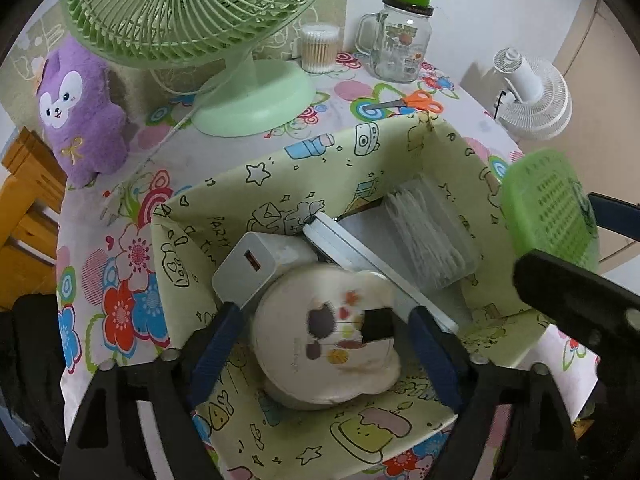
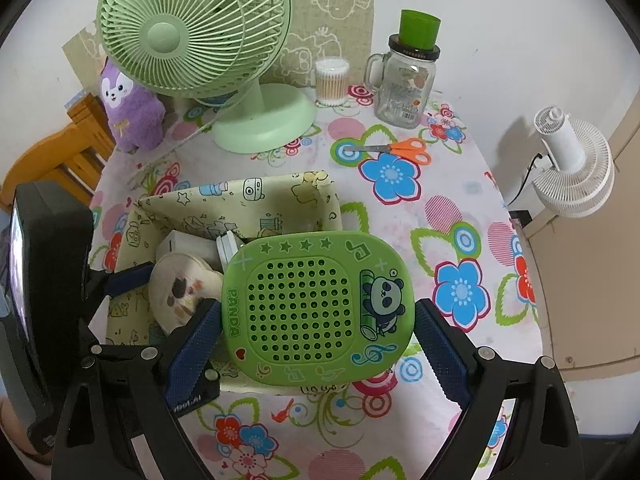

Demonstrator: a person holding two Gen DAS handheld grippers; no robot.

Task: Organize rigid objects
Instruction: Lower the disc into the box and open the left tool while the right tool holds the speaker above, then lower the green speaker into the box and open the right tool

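The fabric bin (image 1: 280, 184) in the middle of the frame already holds a charger (image 1: 256, 264), a clear box (image 1: 432, 236) and a cream bear-shaped case (image 1: 328, 336) — the left gripper (image 1: 324, 344) stands wide around that case, its pads off it. The right gripper (image 2: 318, 344) holds the green panda case (image 2: 316, 312) over the bin's edge — it looks next to go in, while the scissors (image 2: 396, 150) wait at upper right.
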